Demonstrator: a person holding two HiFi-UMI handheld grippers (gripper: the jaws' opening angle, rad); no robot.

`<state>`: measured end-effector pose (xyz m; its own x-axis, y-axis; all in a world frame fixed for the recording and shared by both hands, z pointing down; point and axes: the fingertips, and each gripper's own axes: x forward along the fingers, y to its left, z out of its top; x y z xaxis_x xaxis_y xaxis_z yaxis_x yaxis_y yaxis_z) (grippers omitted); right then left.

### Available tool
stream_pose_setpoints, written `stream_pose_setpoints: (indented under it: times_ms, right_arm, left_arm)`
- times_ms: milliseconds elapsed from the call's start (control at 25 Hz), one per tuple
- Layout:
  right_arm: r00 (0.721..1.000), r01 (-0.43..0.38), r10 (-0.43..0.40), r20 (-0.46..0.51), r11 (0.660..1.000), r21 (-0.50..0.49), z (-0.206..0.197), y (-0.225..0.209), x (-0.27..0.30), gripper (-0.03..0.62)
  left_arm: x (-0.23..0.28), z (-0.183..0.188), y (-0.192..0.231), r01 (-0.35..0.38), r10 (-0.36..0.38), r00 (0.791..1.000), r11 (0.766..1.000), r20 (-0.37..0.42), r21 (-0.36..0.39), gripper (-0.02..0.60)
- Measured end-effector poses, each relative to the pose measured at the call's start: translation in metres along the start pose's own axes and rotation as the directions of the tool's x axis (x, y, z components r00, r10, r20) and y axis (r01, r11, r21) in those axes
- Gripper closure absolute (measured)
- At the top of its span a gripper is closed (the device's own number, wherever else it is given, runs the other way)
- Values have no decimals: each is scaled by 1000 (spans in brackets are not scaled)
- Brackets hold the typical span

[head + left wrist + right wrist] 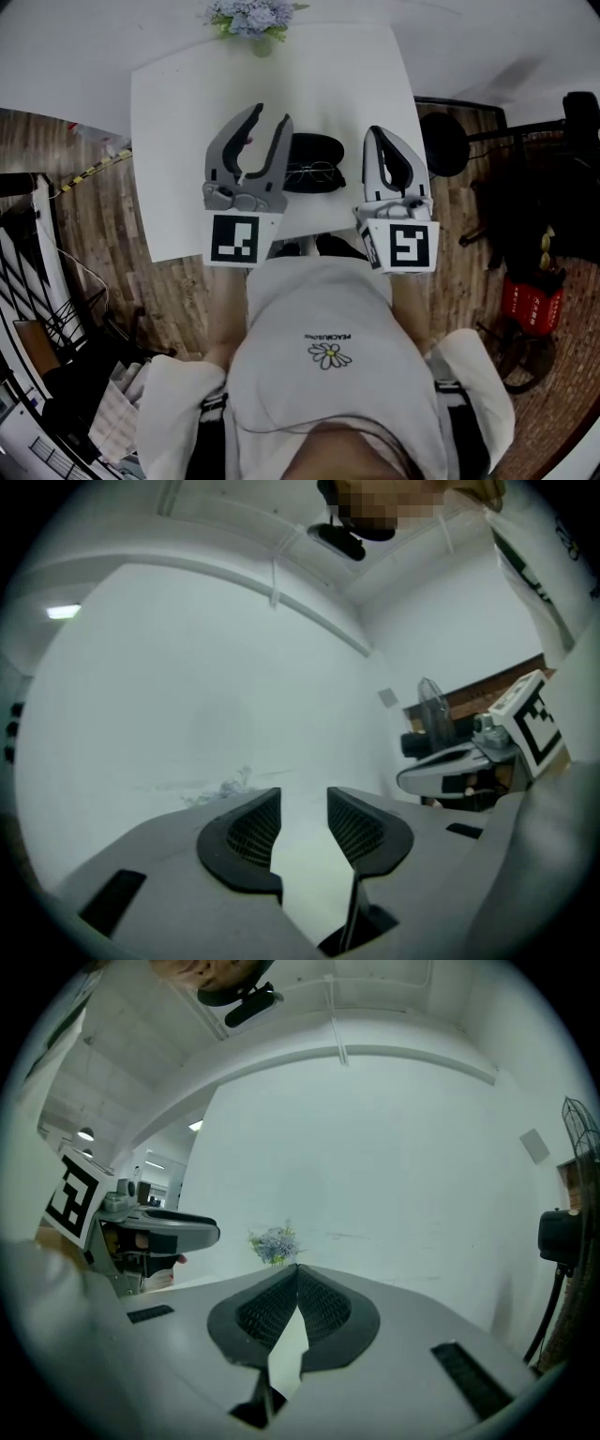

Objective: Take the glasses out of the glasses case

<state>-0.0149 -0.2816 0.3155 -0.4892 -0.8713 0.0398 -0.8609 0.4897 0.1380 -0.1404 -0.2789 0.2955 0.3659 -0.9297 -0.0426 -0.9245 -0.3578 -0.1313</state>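
Note:
A black glasses case [315, 148] lies in the middle of the white table [178, 112]. Thin-rimmed glasses [314, 173] rest at its near side; I cannot tell whether they lie in the case or on the table. My left gripper [270, 114] hovers just left of the case, its jaws apart and nothing between them; in the left gripper view its fingers [246, 834] show white table through the gap. My right gripper [375, 133] stands right of the case, shut and holding nothing, its pads [317, 1305] meeting at the tip. Neither gripper view shows the case or the glasses.
A small bunch of pale flowers [251, 17] stands at the table's far edge and shows in the right gripper view as flowers [275, 1244]. A black fan [444, 142] and dark gear stand on the wooden floor to the right. Cables and racks fill the left side.

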Motion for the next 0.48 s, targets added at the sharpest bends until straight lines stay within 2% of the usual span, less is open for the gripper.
stream_pose_setpoints:
  times_ms: [40,80,120,200,280,400,480]
  right_arm:
    - [1000,-3,3,-4,1000,0,-2,-3,0,585]
    - [1000,-6,6,-9,1000,1,-4,-5,0,585]
    - [1000,-8,8,-17,1000,2,-7,-8,-1,585]
    - [999,-10,10,-36,1000,7,-13,-11,-3,585]
    - [998,-11,11,-54,1000,10,-19,-13,-6,585]
    - [997,-10,11,-74,1000,11,-28,-16,-11,585]
    - [996,-5,6,-87,1000,13,-33,-20,-14,585]
  left_arm:
    - [7,-6,-9,82,-81,996,996,-39,43,422]
    - [12,-15,-18,173,-165,982,981,-91,85,406]
    - [17,-27,-28,267,-247,956,956,-156,121,396]
    - [21,-56,-44,429,-373,880,889,-294,158,381]
    - [22,-86,-52,521,-423,806,839,-414,156,382]
    - [19,-129,-62,601,-428,710,782,-559,165,382]
    - [16,-156,-71,664,-424,638,725,-642,182,382]
